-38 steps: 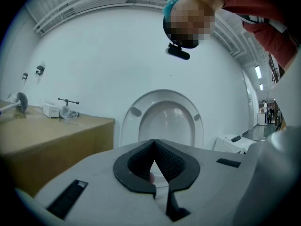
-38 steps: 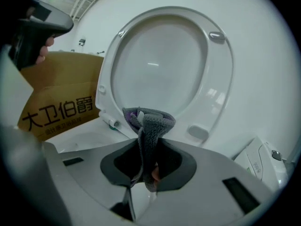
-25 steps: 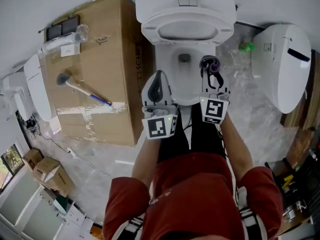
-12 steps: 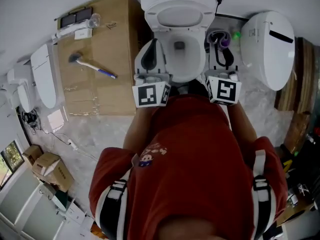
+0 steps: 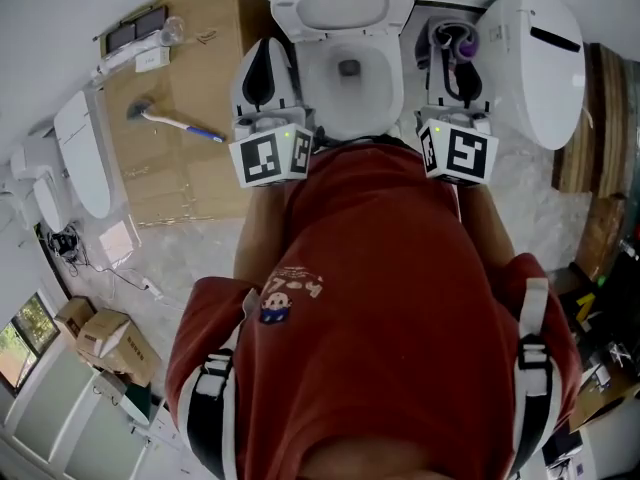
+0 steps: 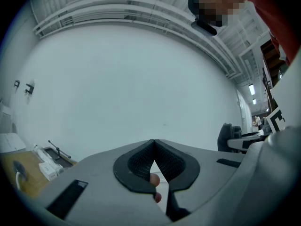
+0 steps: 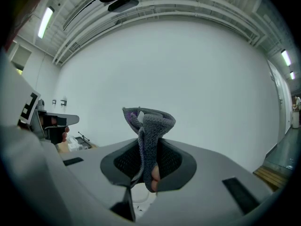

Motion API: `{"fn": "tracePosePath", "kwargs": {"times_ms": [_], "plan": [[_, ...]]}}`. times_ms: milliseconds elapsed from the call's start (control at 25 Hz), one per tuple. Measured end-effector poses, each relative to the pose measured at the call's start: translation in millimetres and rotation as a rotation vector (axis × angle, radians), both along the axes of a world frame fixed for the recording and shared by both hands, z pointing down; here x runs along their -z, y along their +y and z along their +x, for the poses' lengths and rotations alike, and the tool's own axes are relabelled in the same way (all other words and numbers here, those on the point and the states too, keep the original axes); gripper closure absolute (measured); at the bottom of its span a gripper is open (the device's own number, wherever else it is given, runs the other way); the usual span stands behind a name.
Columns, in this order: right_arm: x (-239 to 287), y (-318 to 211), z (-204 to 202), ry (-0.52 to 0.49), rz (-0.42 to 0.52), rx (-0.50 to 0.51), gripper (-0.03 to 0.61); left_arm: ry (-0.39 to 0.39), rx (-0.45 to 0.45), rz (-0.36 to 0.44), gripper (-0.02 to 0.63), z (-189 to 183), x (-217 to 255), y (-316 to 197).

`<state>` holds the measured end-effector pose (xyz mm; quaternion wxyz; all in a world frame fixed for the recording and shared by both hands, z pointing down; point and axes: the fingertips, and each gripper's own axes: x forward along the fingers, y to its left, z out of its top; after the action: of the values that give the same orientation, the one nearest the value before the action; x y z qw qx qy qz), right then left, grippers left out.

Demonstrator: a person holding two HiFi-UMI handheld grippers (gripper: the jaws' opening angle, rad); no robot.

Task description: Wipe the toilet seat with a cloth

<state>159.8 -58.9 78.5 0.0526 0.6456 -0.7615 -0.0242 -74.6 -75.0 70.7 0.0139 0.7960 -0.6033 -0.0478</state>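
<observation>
Head view: toilet [image 5: 385,98] between left gripper [image 5: 264,58], right gripper [image 5: 452,53]

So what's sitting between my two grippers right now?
The open toilet sits between the left gripper and the right gripper, which grips the cloth; the head view shows it.

A person [image 5: 380,298] is holding the left gripper [image 5: 266,50] and right gripper [image 5: 456,68] on either side of the toilet [image 5: 350,110]. The right gripper is clutching a cloth [image 5: 452,36].
</observation>
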Motion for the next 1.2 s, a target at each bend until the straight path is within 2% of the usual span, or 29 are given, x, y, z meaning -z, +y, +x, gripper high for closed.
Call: {"fn": "tracePosePath", "kwargs": {"times_ms": [120,320,400,520,640,720,1040,1200], "plan": [[-4.8,-2.2,6.2,-0.007,-0.015,-0.020,0.511,-0.040,-0.010,-0.004,0.601,5.5,-4.6,-7.3],[-9.6,-1.5,15.2,-0.003,-0.033,-0.036,0.511,-0.085,-0.192,-0.075,0.600,41.7,-31.3,-24.0],[-8.3,-0.9,14.9,-0.004,-0.031,-0.047,0.511,-0.141,-0.226,-0.110,0.600,49.7,-42.5,-37.9],[-7.9,2.4,19.3,-0.006,-0.029,-0.063,0.511,-0.293,-0.273,-0.150,0.586,66.7,-61.3,-63.2],[-9.5,7.4,30.8,-0.010,-0.034,-0.088,0.511,-0.495,-0.336,-0.200,0.515,88.9,-85.1,-91.2],[-10.7,12.3,39.9,-0.013,-0.039,-0.110,0.511,-0.628,-0.356,-0.227,0.499,99.0,-100.6,-110.0],[-19.5,34.1,74.4,0.004,-0.069,-0.208,0.511,-1.108,-0.434,-0.209,0.482,122.6,-154.4,-168.2],[-21.7,46.5,92.6,0.012,-0.087,-0.250,0.511,-1.234,-0.441,-0.215,0.482,124.4,-172.8,-184.6]]}}
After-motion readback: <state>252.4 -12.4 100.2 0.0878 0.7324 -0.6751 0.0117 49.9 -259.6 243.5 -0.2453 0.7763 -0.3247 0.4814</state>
